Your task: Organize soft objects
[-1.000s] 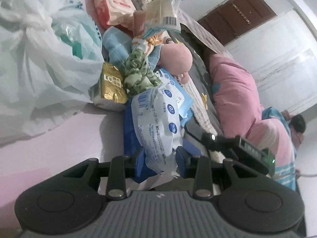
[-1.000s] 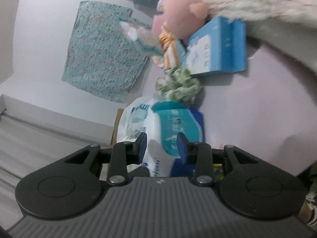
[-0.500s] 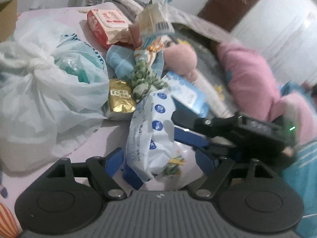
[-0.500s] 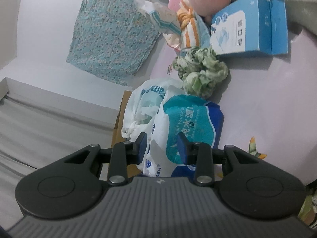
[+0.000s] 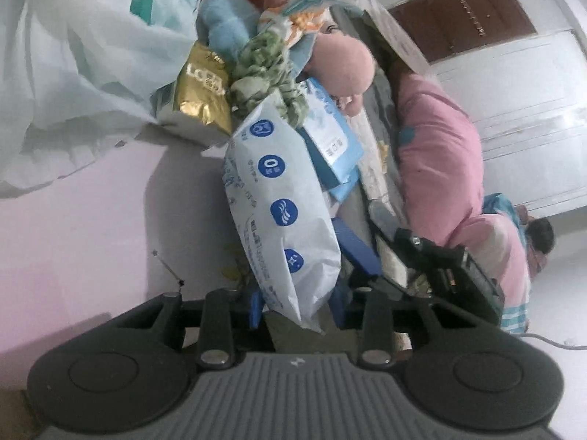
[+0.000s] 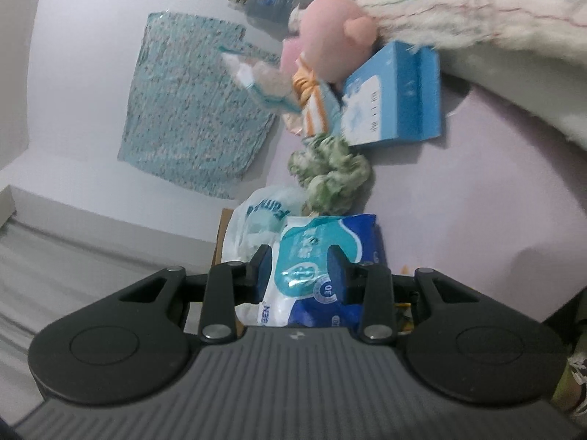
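Both grippers on one wipes pack.
Left gripper (image 5: 297, 306) closing, pads pinching pack (image 5: 279, 212); right gripper (image 6: 300, 269) clamped on same pack, above pink sheet (image 5: 73, 227).

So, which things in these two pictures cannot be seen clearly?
- Left wrist view: white plastic bag, contents veiled by its film; top cut by the edge.
- Left wrist view: the person, small, behind the pink quilt.
- Right wrist view: blue box, print blurred.
- Both views: wipes pack, its end hidden by the gripper body.

I see a bed with a pale pink sheet (image 5: 80, 227); on it lie a white plastic bag (image 5: 73, 73), a gold packet (image 5: 200, 91), a blue box (image 6: 396, 106) and a green rope knot (image 6: 330, 172).
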Motion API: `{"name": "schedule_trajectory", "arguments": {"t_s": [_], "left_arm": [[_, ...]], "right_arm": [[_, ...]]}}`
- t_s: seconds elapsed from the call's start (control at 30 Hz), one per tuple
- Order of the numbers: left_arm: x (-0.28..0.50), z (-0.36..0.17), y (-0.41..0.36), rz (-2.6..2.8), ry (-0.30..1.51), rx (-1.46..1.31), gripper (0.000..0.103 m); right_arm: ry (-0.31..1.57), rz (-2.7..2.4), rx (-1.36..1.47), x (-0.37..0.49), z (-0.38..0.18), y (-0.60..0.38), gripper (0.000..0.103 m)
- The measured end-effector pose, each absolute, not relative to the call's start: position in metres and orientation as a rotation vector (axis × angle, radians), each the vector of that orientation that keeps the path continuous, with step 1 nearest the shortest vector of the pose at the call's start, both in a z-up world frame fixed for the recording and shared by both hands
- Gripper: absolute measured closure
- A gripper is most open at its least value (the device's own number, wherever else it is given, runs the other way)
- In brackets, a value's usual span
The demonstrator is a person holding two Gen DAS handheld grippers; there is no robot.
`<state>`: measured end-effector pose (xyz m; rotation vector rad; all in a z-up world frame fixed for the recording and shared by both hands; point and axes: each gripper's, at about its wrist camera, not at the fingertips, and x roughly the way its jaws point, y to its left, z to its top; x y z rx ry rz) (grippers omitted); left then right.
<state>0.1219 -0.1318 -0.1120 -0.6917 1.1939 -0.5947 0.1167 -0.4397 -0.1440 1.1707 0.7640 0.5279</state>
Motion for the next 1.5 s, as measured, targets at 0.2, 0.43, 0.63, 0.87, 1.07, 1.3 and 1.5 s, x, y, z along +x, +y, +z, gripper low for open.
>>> {"name": "schedule_trajectory", "arguments": {"t_s": [0.2, 0.43, 0.63, 0.87, 1.07, 1.3, 1.5], "left_arm": [[0.116, -0.098, -0.132, -0.494, 1.145, -0.52, 0.032], [0.101, -0.076, -0.135, -0.429, 1.068, -0.298, 0.013], [0.105, -0.073, -0.158, -0.435, 1.023, -0.151, 0.012], [0.122, -0.091, -0.172, -0.445, 1.076, -0.102, 0.025], [0.124, -0.095, -0.177, -0.448, 1.082, -0.079, 0.026], [0.114, -0.082, -0.178, -0.498, 1.044, -0.073, 0.041], [0.099, -0.065, -0.18, -0.537, 1.011, -0.074, 0.042]], "right_arm": [[0.795, 0.528, 1.168, 0.12, -0.152, -0.433, 0.07], [0.835, 0.515, 1.12, 0.125, -0.153, -0.42, 0.064], [0.883, 0.483, 1.088, 0.129, -0.156, -0.415, 0.058], [0.965, 0.476, 1.037, 0.143, -0.164, -0.395, 0.059], [0.978, 0.498, 1.056, 0.148, -0.17, -0.388, 0.059], [0.959, 0.5, 1.049, 0.137, -0.16, -0.39, 0.06], [0.918, 0.501, 1.067, 0.121, -0.147, -0.398, 0.06]]}}
